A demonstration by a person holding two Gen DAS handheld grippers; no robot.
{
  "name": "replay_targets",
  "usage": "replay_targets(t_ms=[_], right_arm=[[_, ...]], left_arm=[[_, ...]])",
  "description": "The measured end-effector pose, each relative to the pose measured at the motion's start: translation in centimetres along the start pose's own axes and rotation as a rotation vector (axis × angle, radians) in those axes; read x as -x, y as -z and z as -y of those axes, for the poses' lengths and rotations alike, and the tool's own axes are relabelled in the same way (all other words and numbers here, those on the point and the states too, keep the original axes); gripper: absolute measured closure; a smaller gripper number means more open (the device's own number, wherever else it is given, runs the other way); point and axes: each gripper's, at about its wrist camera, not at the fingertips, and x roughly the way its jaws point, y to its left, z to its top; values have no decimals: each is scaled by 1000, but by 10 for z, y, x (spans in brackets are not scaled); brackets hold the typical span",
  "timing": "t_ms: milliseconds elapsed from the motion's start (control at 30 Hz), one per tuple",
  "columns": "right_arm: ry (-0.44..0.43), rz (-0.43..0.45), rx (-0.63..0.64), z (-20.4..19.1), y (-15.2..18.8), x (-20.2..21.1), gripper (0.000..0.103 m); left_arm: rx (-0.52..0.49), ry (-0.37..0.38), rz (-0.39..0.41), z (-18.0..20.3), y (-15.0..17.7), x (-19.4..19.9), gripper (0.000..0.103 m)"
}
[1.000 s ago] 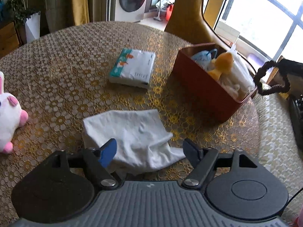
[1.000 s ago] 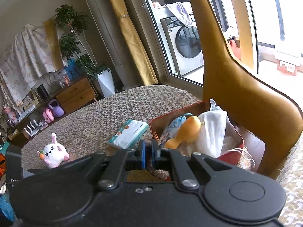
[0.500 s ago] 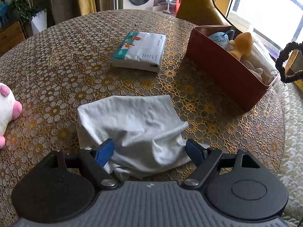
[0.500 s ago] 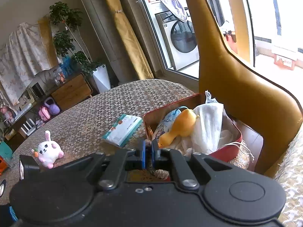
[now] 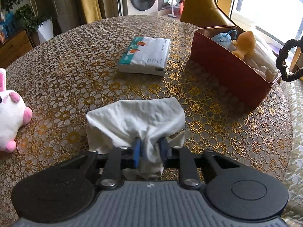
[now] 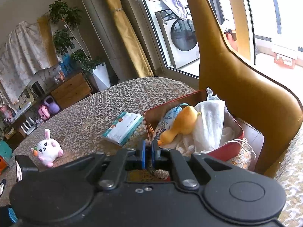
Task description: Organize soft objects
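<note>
Now, left wrist view: left gripper (image 5: 149,152) jaws just been closing, pinched on near edge of white cloth (image 5: 136,119), bunched between blue pads; rest of cloth lies on surface (image 5: 75,71). Gripper pitched steeply down, likely for lift toward red box (image 5: 227,70). Tissue pack (image 5: 144,55) and bunny plush (image 5: 11,111) not yet boxed.

Right wrist view: right gripper (image 6: 148,152) jaws tight together on piece of rope (image 6: 161,173), angled down near box rim; duck plush (image 6: 180,125) already inside.

No legible text anywhere
</note>
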Motion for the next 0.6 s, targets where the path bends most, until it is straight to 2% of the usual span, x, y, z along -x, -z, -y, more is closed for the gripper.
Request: replay_targets(t_ms=[267,600], right_arm=[[8,18,-3,0,-1,6,97],[9,59,-5,-6,-4,26,97]], left_arm=[[32,30,35,-5,-7,16,91],[50,96,114,-21,-32,70,92]])
